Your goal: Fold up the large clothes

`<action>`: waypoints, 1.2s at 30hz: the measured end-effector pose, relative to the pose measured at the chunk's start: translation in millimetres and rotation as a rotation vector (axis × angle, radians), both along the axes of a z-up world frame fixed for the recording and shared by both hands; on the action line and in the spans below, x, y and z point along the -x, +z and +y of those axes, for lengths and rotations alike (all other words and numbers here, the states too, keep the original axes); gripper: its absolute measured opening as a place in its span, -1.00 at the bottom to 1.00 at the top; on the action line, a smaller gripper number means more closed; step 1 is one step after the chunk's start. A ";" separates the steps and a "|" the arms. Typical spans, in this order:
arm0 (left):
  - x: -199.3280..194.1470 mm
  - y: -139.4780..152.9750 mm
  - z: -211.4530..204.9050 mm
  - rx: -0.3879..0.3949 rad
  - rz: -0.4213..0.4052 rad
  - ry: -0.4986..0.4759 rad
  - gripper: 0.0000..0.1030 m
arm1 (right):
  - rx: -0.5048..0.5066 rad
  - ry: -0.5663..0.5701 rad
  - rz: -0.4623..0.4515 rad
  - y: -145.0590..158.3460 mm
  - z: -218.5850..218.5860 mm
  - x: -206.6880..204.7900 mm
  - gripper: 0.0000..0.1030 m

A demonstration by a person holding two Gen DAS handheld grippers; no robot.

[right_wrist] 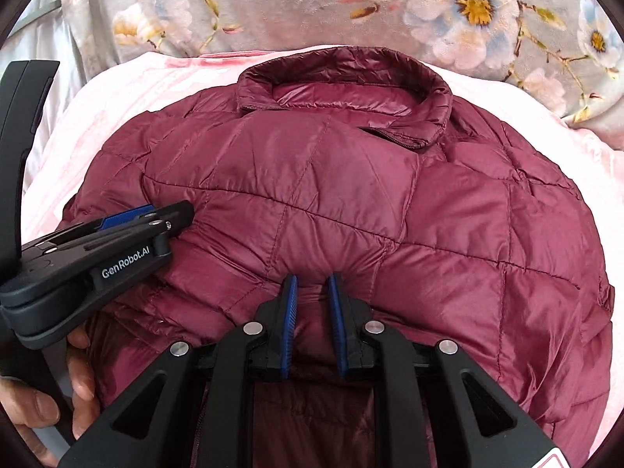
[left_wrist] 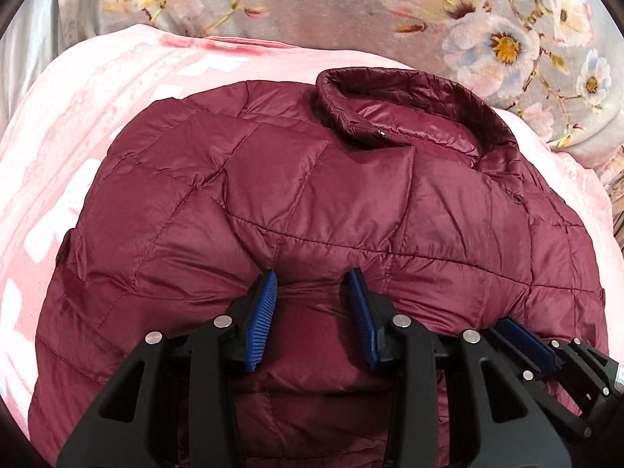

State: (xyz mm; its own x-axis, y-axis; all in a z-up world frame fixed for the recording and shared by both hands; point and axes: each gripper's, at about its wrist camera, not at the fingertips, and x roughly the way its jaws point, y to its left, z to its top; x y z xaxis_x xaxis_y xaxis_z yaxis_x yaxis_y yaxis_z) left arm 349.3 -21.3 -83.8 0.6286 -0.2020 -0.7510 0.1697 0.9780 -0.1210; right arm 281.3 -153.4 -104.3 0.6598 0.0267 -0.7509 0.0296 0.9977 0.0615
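A maroon quilted puffer jacket (left_wrist: pixel 296 179) lies spread on a pink blanket, its collar (left_wrist: pixel 394 117) at the far side. My left gripper (left_wrist: pixel 313 275) is over the near part of the jacket, open, with a puffy bulge of fabric between its blue pads (left_wrist: pixel 263 312). My right gripper (right_wrist: pixel 313 279) is shut on a pinch of the jacket (right_wrist: pixel 351 195); creases fan out from its tips. The two grippers are close side by side: the right gripper (left_wrist: pixel 507 327) shows at the lower right of the left wrist view, the left gripper (right_wrist: pixel 183 210) at the left of the right wrist view.
The pink blanket (left_wrist: pixel 78 124) lies under the jacket, on a grey floral bedspread (left_wrist: pixel 468 19) that runs across the far side. A person's hand (right_wrist: pixel 78 382) grips the left gripper's handle at the lower left. White cloth (right_wrist: pixel 35 43) shows at the far left.
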 end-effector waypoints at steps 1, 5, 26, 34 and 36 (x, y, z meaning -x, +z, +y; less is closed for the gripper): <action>-0.1 0.3 -1.4 -0.009 -0.002 0.000 -0.29 | -0.008 0.001 -0.001 -0.1 -1.6 0.3 -0.69; 0.3 1.1 -3.6 -0.030 -0.006 -0.002 -0.26 | -0.017 0.001 -0.003 -0.5 -2.4 0.0 -0.69; -70.3 72.4 33.4 0.437 0.085 -0.020 0.35 | -0.612 -0.123 -0.073 32.3 -119.5 -33.7 -0.08; -142.8 23.5 3.3 0.496 0.310 0.038 -0.50 | -0.705 -0.214 -0.009 5.3 -143.6 -96.5 -0.86; -139.5 21.2 -3.5 0.423 0.301 0.023 -0.79 | -0.583 -0.202 -0.008 13.5 -136.6 -99.5 -0.85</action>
State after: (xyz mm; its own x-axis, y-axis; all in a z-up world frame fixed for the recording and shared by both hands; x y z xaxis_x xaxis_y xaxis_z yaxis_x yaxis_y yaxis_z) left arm 488.8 -24.8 -62.6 0.4052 -0.5157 -0.7549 0.0450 0.8360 -0.5469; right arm 380.8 -290.0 -90.8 0.7006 0.3047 -0.6453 0.2121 0.7745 0.5959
